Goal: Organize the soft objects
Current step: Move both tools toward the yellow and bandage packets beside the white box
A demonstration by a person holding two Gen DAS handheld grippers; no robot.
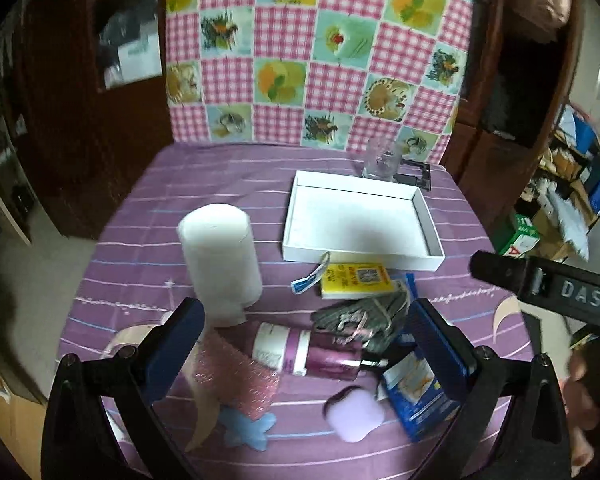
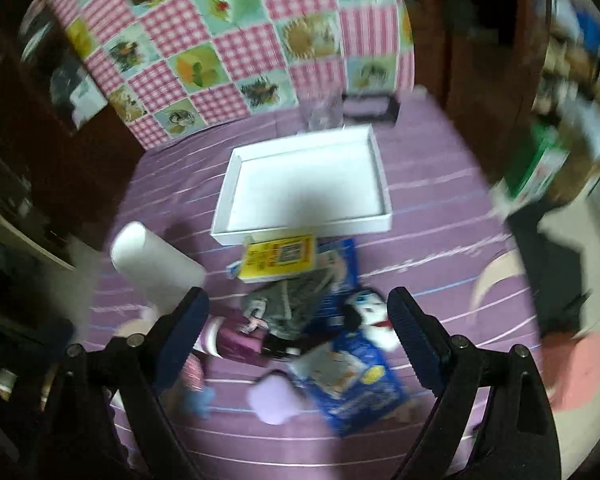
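My left gripper point(image 1: 308, 340) is open and holds nothing. It hovers over a purple bottle point(image 1: 308, 350) and a grey cloth bundle point(image 1: 360, 320). Below its fingers lie a pink glittery sponge point(image 1: 236, 376), a blue star-shaped pad point(image 1: 248, 428) and a lilac sponge point(image 1: 354, 414). An empty white tray point(image 1: 360, 220) sits farther back. My right gripper point(image 2: 300, 336) is open and empty too, above the grey cloth point(image 2: 288, 304). A black-and-white plush point(image 2: 368, 316) lies by its right finger, with the lilac sponge point(image 2: 274, 398) nearer. The white tray point(image 2: 304, 184) is ahead.
A white foam roll point(image 1: 220, 260) stands left of the tray. A yellow box point(image 1: 356, 280) and blue packet point(image 1: 416, 392) lie in the pile. A glass point(image 1: 380, 160) and black frame point(image 1: 416, 172) stand behind the tray. The purple striped tablecloth point(image 1: 460, 248) ends near a chequered backdrop point(image 1: 308, 60).
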